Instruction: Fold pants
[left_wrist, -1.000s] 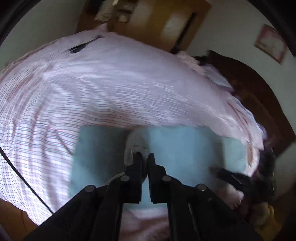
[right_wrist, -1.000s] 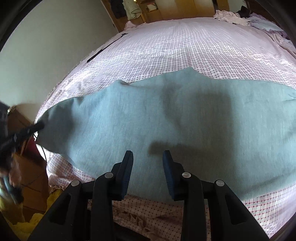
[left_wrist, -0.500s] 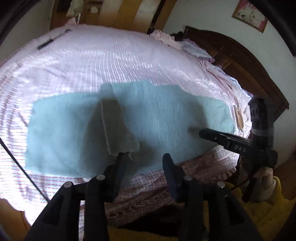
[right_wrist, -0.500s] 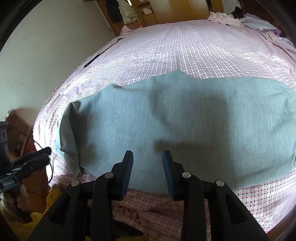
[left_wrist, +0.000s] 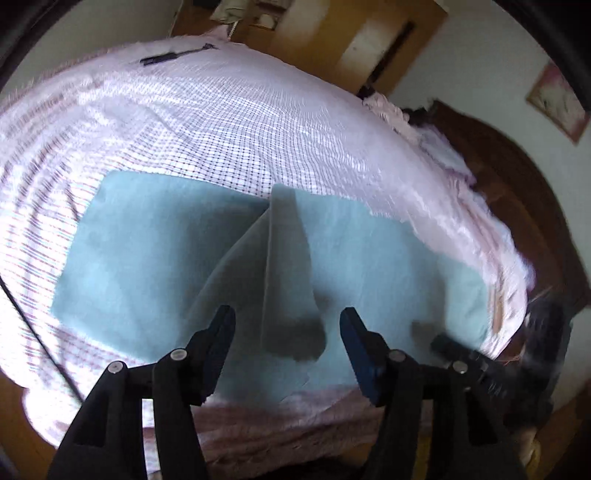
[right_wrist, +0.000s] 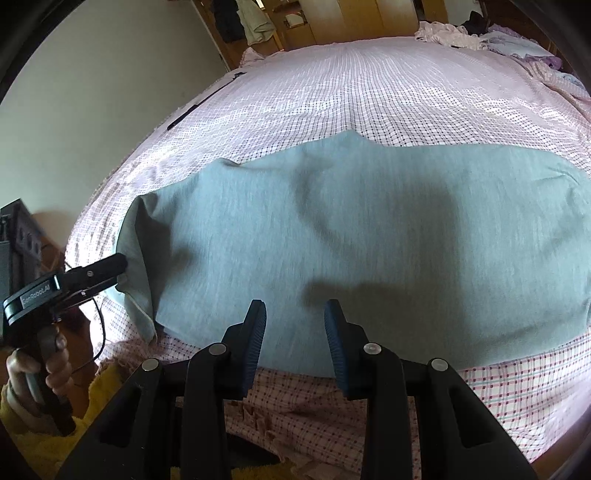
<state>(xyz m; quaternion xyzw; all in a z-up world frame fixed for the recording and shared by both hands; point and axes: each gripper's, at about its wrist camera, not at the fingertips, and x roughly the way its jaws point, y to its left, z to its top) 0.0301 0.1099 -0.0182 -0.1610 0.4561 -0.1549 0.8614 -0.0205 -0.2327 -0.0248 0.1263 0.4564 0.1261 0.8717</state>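
Observation:
Teal pants (right_wrist: 369, 240) lie spread across the pink checked bed, long side toward me. My left gripper (left_wrist: 288, 332) hovers over their near edge and its jaws are opening. A raised flap of the pants (left_wrist: 284, 266) stands loosely in the gap, and no pad presses on it. In the right wrist view, the left gripper (right_wrist: 114, 275) sits at the turned-up left end of the pants (right_wrist: 136, 258), held by a hand (right_wrist: 37, 373). My right gripper (right_wrist: 295, 325) hangs above the near hem, open, with nothing between its fingers. The left wrist view catches it as a blur (left_wrist: 461, 354).
The bed sheet (right_wrist: 369, 92) reaches far beyond the pants. A thin black rod (left_wrist: 173, 55) lies at the far left corner. A dark wooden headboard (left_wrist: 517, 206) and piled clothes (right_wrist: 480, 33) are on the right. The frilled bed edge (right_wrist: 295, 406) runs below the grippers.
The left gripper was shut on a corner of the pants; its jaws have spread and let the fabric go, which now lies as a loose flap. The right gripper has stayed still.

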